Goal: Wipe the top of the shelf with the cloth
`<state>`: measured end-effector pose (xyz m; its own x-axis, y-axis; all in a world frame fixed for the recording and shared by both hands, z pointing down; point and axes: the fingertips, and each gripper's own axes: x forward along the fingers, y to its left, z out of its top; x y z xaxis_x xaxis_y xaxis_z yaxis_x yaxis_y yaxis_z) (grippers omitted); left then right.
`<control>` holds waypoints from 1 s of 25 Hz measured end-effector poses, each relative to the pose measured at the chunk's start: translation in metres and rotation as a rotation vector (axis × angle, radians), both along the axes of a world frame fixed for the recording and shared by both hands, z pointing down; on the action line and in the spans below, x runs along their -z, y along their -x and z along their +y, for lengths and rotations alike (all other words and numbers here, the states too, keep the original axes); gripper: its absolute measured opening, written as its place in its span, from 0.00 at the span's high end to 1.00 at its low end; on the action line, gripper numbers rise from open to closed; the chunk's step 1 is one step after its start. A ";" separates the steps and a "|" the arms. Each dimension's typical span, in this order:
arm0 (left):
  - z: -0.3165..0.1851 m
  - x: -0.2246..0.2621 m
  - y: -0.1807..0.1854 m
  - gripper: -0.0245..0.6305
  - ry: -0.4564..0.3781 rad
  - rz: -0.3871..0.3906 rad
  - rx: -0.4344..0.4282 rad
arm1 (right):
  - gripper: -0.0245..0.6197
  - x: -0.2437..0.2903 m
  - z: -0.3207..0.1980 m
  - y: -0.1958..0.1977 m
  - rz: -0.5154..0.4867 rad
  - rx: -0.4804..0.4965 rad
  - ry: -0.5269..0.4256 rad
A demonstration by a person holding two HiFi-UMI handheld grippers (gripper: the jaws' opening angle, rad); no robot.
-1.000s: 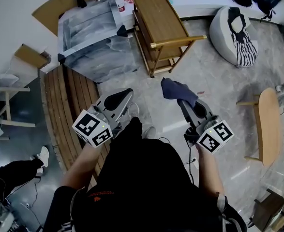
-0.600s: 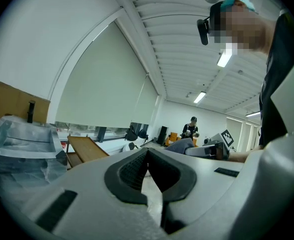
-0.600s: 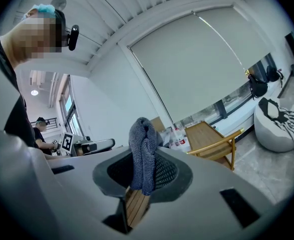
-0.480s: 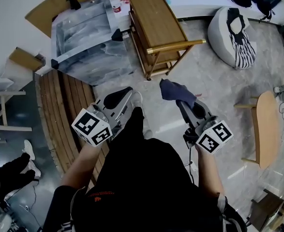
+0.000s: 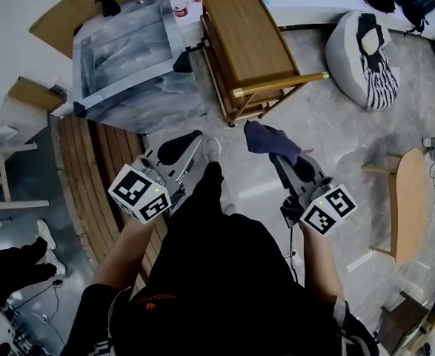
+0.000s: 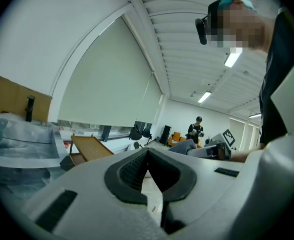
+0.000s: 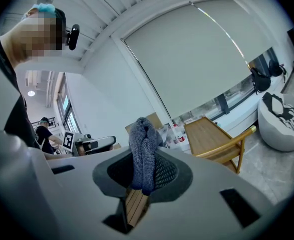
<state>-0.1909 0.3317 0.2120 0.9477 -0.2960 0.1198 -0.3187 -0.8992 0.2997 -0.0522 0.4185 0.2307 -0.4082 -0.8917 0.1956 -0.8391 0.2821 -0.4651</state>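
Observation:
The wooden shelf stands ahead in the head view, its flat top bare; it also shows in the right gripper view as the shelf and in the left gripper view as the shelf. My right gripper is shut on a dark blue-grey cloth, held in the air just short of the shelf's near end. In the right gripper view the cloth hangs bunched between the jaws. My left gripper is shut with nothing in it, held level beside the right one.
A plastic-wrapped box stands left of the shelf with a bottle behind it. A grey beanbag lies at the right, a small wooden table further right. A slatted wooden bench runs along the left. A person stands far off.
The view has shifted slightly, and the shelf now sits a little nearer and more to the right. Both grippers keep their pose, the cloth still held.

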 end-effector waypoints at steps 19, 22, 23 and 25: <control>-0.167 -0.042 -0.036 0.94 0.077 -0.029 0.009 | 0.88 -0.041 -0.171 -0.025 -0.018 0.044 0.111; -0.191 -0.046 -0.042 0.94 0.090 -0.038 0.002 | 0.88 -0.043 -0.195 -0.029 -0.024 0.041 0.121; -0.199 -0.047 -0.044 0.94 0.094 -0.040 -0.001 | 0.88 -0.044 -0.204 -0.031 -0.025 0.039 0.125; -0.216 -0.048 -0.048 0.94 0.094 -0.045 -0.009 | 0.88 -0.045 -0.222 -0.035 -0.027 0.035 0.132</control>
